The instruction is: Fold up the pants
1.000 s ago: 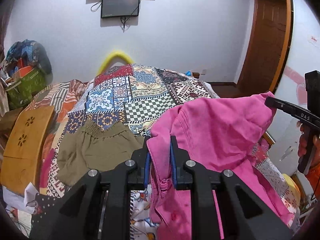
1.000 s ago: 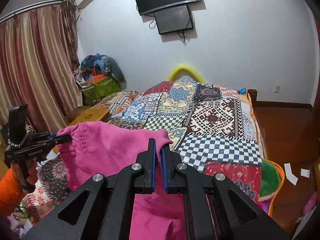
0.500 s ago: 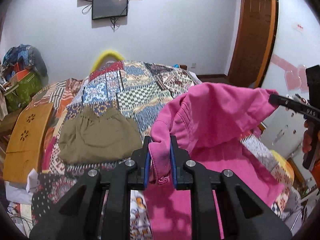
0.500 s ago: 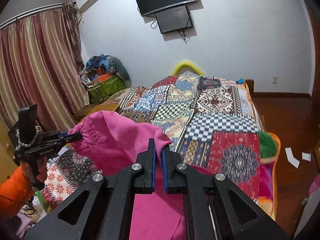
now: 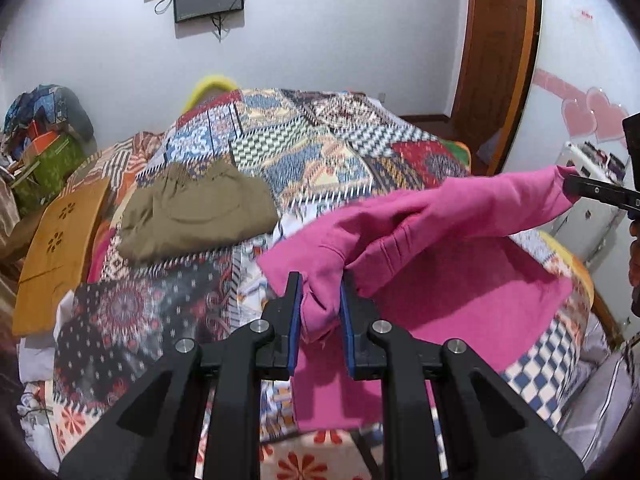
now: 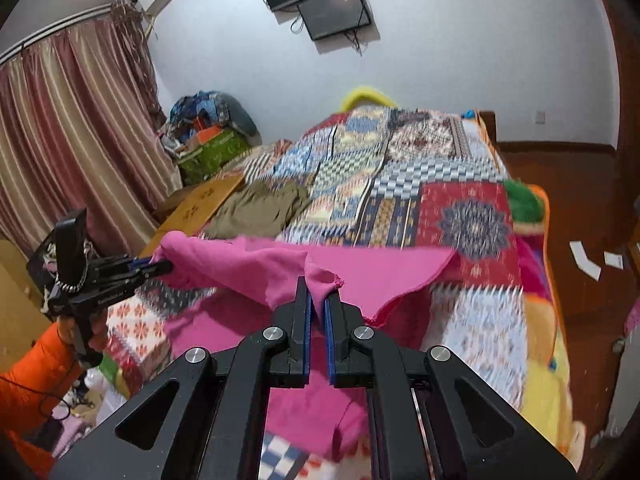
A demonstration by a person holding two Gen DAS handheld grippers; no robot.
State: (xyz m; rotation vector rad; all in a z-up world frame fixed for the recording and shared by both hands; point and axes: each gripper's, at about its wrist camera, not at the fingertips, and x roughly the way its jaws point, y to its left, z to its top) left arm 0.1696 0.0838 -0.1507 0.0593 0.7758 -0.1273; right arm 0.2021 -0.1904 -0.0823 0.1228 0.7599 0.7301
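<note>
The left gripper [image 5: 319, 280] is clamping one bunched corner of the bright pink cotton pants [image 5: 432, 236], and the right gripper [image 6: 318, 286] is pinching the other corner, so the held edge is hanging stretched between them above the colourful patchwork bedspread [image 5: 320, 148], while the lower part is already lying on it. To do this step well, the person is needing to keep both grips firm and the edge taut and level. The folded olive-brown garment [image 5: 196, 212] is resting well apart, so it is not in the way.
</note>
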